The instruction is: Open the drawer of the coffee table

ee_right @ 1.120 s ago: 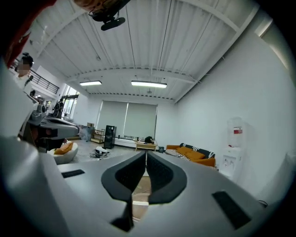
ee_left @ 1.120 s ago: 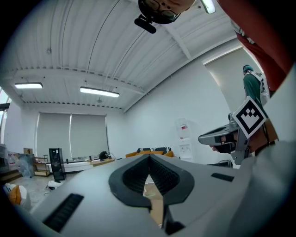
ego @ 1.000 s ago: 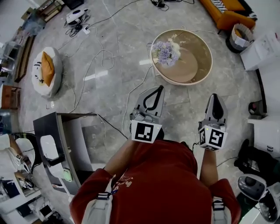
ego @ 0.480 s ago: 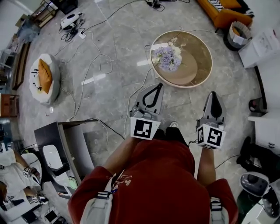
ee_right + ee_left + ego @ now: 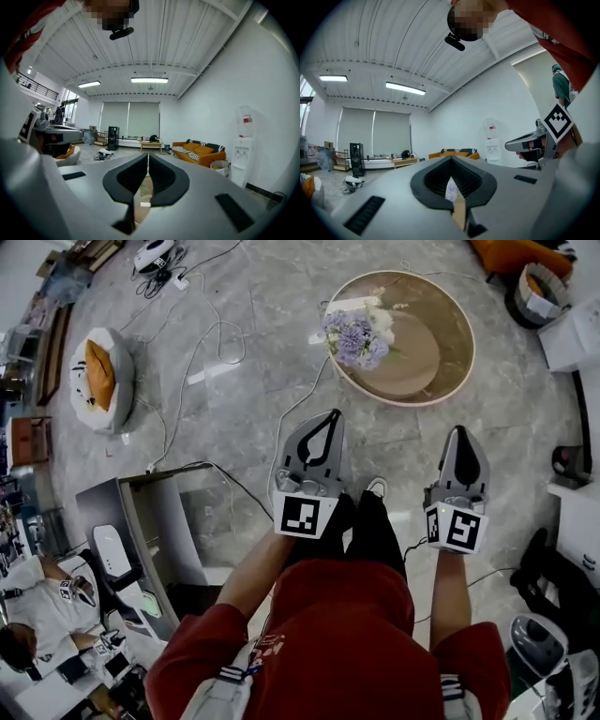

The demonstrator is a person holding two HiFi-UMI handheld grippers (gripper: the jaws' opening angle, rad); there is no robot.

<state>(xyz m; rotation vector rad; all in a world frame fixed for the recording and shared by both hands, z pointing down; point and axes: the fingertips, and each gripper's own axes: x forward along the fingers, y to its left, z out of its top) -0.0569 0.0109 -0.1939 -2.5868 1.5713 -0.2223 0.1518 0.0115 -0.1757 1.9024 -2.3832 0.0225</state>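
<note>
The round coffee table has a wooden top and a pale rim and stands on the marble floor ahead of me. A bunch of lilac and white flowers sits on its left part. No drawer shows from above. My left gripper is held level, short of the table's near edge, tips together and nothing held. The flowers show through its hollow in the left gripper view. My right gripper is level beside it, shut and empty, a little short of the rim.
Cables trail over the floor left of the table. A white pouf with an orange cushion lies far left. A dark desk stands at lower left with a seated person. A basket stands beyond the table.
Both grippers have sunk and moved toward the table, which now looms larger and higher in the head view. The person's legs have come into sight. Neither pair of jaws has changed.
</note>
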